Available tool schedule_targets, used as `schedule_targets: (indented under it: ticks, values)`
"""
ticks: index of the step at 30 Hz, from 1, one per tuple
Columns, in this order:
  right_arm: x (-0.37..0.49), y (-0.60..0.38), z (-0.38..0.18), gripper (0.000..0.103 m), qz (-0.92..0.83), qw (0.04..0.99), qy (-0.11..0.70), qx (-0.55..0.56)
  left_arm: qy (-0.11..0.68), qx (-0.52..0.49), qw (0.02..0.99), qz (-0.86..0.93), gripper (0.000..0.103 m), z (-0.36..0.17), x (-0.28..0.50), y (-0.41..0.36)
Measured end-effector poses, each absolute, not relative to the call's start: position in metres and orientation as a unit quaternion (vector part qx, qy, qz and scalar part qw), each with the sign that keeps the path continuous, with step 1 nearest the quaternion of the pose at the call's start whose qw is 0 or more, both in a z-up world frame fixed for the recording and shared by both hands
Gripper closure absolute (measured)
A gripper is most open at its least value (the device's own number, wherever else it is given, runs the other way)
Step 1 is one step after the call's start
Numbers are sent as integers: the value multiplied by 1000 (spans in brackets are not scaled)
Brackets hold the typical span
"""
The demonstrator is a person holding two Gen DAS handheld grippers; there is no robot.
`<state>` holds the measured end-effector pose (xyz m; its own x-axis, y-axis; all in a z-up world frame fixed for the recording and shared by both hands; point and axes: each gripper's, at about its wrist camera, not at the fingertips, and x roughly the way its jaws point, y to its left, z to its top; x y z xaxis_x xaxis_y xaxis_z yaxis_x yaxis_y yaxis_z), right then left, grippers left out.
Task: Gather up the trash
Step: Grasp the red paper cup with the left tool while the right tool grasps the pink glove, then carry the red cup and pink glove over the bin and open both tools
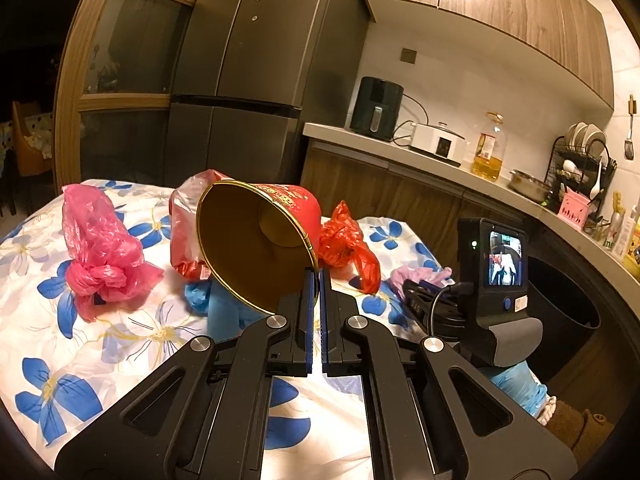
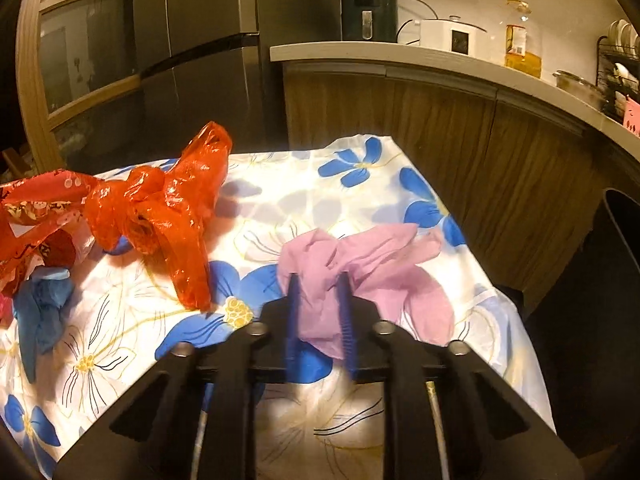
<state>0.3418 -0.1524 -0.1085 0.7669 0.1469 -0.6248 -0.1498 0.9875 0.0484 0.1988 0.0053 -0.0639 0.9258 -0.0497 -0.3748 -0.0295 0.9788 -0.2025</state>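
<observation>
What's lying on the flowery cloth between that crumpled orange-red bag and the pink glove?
Nothing: in the right wrist view the tablecloth is bare between the orange-red bag and the pink glove.

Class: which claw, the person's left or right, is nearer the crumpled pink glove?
Right. The right claw straddles the pink glove; the left claw, gripping the red paper cup, is off to its side.
</observation>
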Motion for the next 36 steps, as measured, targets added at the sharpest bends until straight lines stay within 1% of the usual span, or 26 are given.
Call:
schedule_targets:
  ticks: [3,6,20,36]
  values:
    - [337,-155,-105,99,87,941,327,10,192,-101,976,-5,102,-63,198,5]
    - [330,-162,-95,100,91,945,314,30,192,-99,976,-4,102,-62,197,4]
    - [267,-188,-39,100,107,963,240,51,184,-91,979,-8,102,-50,186,-11]
    - [206,-219,-8,101,127,970,196,63,176,-83,981,-13,102,-40,160,-35]
